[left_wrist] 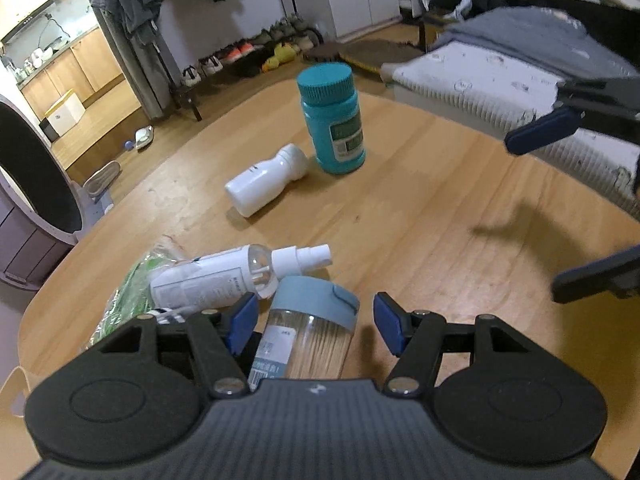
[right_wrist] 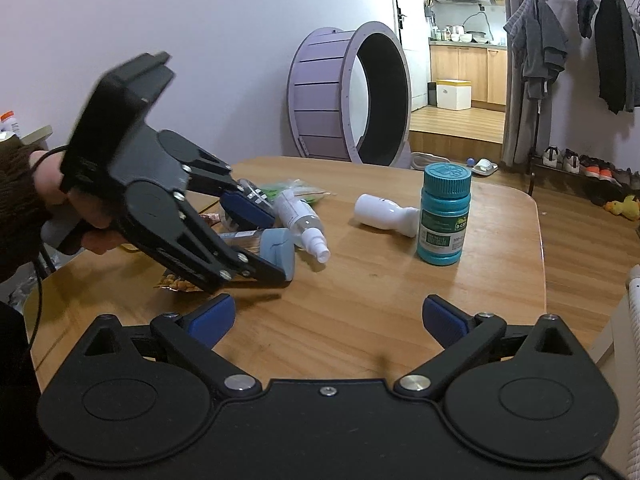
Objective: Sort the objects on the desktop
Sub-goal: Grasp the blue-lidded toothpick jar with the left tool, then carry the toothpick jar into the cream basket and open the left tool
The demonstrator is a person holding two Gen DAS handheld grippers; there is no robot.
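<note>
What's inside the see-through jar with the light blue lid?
The clear jar is packed with thin, pale wooden sticks, probably toothpicks or cotton swabs. A white label hides part of them, the left gripper covers the jar's bottom, and the lid hides the sticks' tips.

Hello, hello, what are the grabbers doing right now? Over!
Left gripper open around the lying toothpick jar, not clamped. Right gripper open, empty. Spray bottle lies against the jar.

left tool (right_wrist: 256, 240) astride blue-lidded jar (right_wrist: 276, 252)
</note>
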